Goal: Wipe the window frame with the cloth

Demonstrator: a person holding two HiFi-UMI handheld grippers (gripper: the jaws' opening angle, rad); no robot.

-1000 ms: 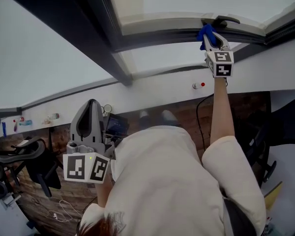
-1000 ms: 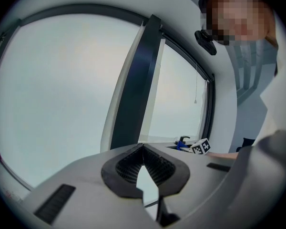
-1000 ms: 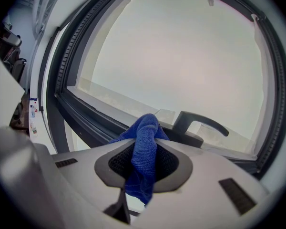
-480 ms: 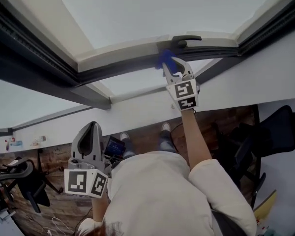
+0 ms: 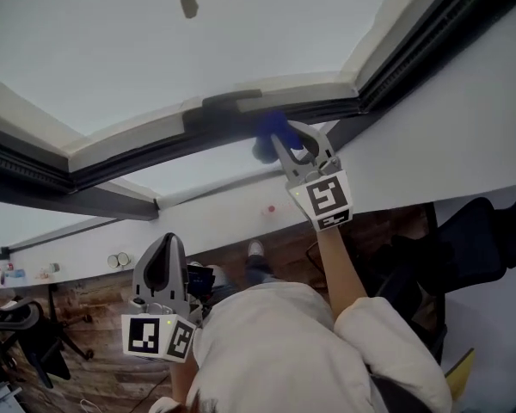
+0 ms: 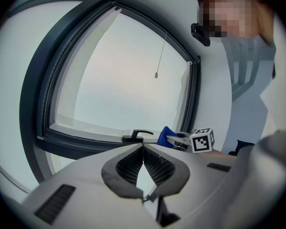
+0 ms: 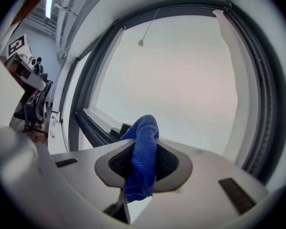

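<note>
Right gripper view: right claw pinches the blue cloth, wad sticking out past the tips. In head view that wad looks pressed to the lower rail of the window frame, just right of the window handle, near the corner. Left claw is pressed together, empty, hanging low. Progress: mid-wipe, we reckon; we can't tell which stretches are clean, sides & top prob. left. Frame dark, glass pale; wood floor & office chair below.
</note>
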